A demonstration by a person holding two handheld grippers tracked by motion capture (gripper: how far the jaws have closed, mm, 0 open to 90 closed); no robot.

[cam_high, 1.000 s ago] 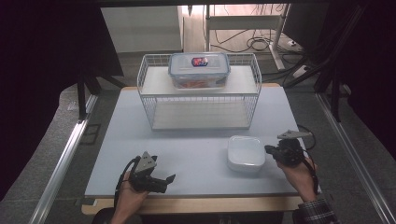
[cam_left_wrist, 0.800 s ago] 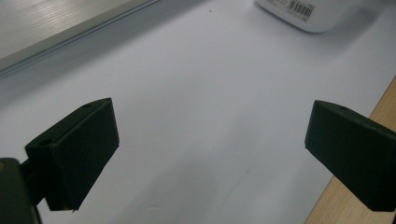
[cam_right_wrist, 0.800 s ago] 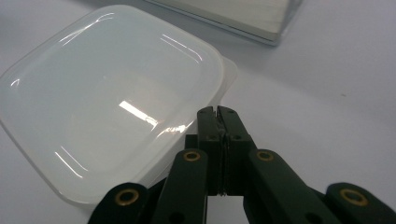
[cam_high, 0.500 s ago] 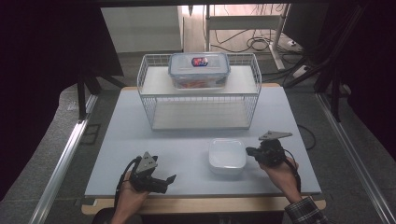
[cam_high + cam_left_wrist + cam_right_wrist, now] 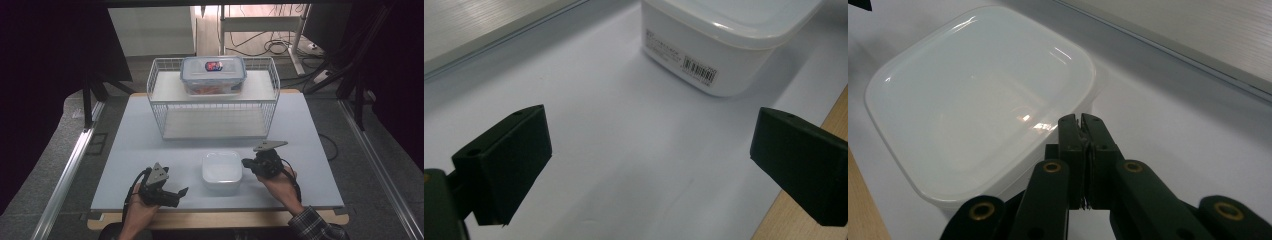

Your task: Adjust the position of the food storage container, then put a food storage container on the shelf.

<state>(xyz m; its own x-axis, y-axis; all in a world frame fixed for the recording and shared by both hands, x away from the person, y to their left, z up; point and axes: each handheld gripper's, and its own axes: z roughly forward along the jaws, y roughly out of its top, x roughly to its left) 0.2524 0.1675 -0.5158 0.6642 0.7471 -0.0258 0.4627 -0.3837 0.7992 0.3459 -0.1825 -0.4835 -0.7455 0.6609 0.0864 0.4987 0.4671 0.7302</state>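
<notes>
The white lidded box (image 5: 222, 171) sits near the table's (image 5: 150, 140) front edge, the right gripper (image 5: 246, 163), jaws clenched empty, touching its right side, the left gripper (image 5: 184, 191) gaping nearby; any lift seems undone.

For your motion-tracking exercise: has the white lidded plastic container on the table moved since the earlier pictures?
Yes. The white lidded plastic container has slid leftward across the table, from beyond the right end of the fixed white wire rack to under its middle, pushed by the shut right gripper.
</notes>
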